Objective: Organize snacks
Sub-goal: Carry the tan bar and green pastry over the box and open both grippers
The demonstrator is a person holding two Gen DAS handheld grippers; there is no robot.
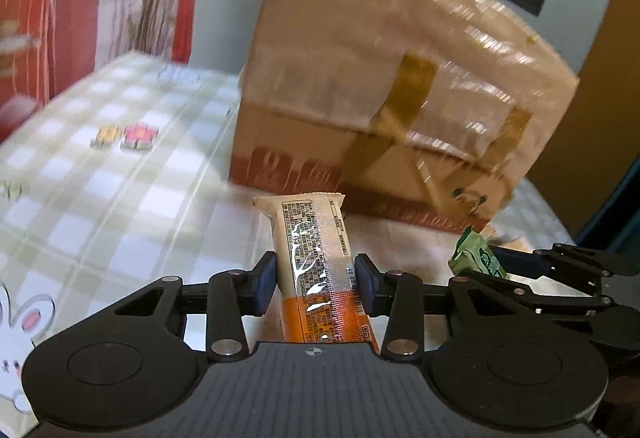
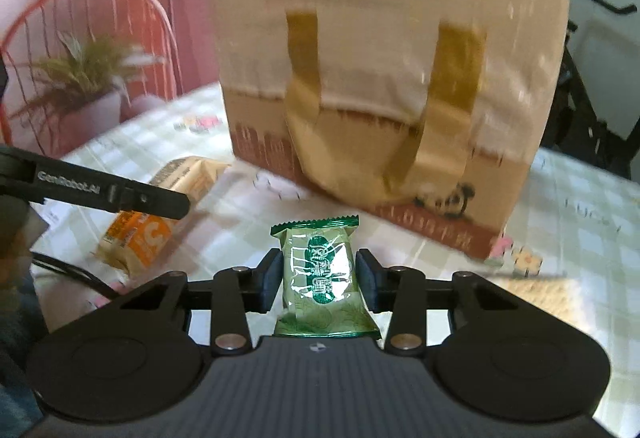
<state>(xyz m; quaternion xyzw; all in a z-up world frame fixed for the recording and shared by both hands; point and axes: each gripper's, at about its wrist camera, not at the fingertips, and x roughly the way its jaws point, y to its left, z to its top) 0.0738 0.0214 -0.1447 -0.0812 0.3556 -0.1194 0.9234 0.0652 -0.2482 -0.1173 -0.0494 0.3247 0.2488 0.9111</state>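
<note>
My left gripper (image 1: 316, 280) is shut on a long beige and orange snack bar (image 1: 316, 258), held above the table and pointing at a tan bag (image 1: 392, 86) with yellow handles. My right gripper (image 2: 318, 278) is shut on a green snack packet (image 2: 320, 274), also facing the bag (image 2: 384, 78). The green packet (image 1: 476, 258) and the right gripper show at the right in the left wrist view. The orange bar (image 2: 160, 210) and one left gripper finger (image 2: 120, 194) show at the left in the right wrist view.
The table wears a green checked cloth (image 1: 120, 166) with flower prints. A red wire chair (image 2: 92, 50) and a potted plant (image 2: 80, 78) stand behind the table at left. Dark furniture (image 2: 600, 38) is at right.
</note>
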